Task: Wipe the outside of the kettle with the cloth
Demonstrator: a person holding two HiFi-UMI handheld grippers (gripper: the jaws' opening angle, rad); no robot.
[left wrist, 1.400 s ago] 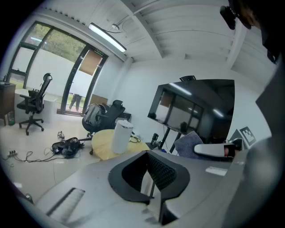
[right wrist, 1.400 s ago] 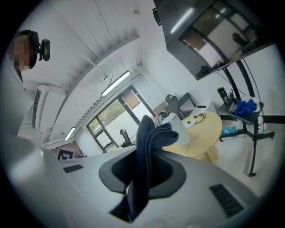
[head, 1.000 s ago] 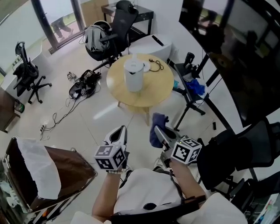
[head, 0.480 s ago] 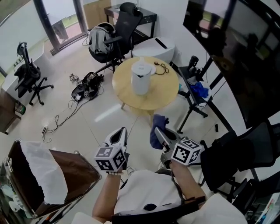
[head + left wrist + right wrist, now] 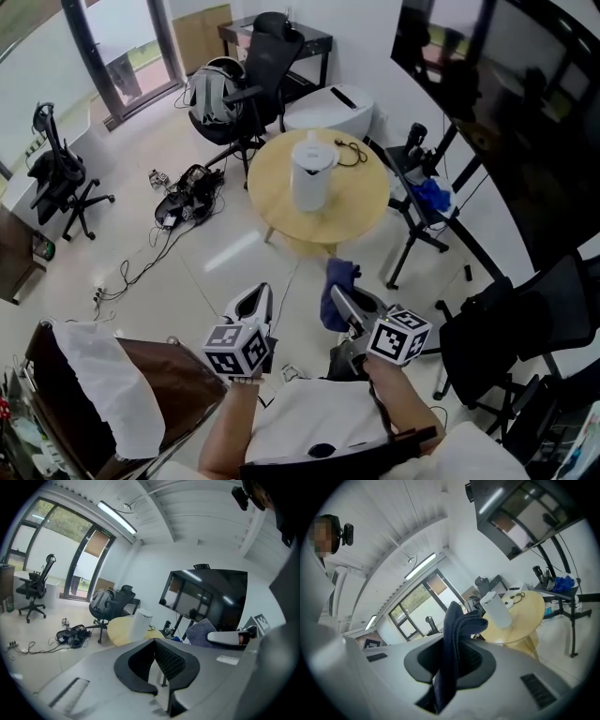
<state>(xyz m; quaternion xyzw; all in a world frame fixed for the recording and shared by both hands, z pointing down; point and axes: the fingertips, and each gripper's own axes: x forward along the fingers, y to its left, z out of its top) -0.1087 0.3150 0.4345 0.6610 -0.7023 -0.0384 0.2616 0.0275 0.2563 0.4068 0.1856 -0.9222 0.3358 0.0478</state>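
Ahead, a white kettle (image 5: 312,176) is sitting on the round table (image 5: 354,202); our right gripper (image 5: 343,298) is pinching the blue cloth (image 5: 337,284), left gripper (image 5: 253,298) closed, empty.

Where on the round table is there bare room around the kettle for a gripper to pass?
The table is bare in front of the kettle, toward its near rim, and on both sides of it. Behind and right of the kettle, a black cord takes the far edge. Off the table, the black stand crowds the right side.
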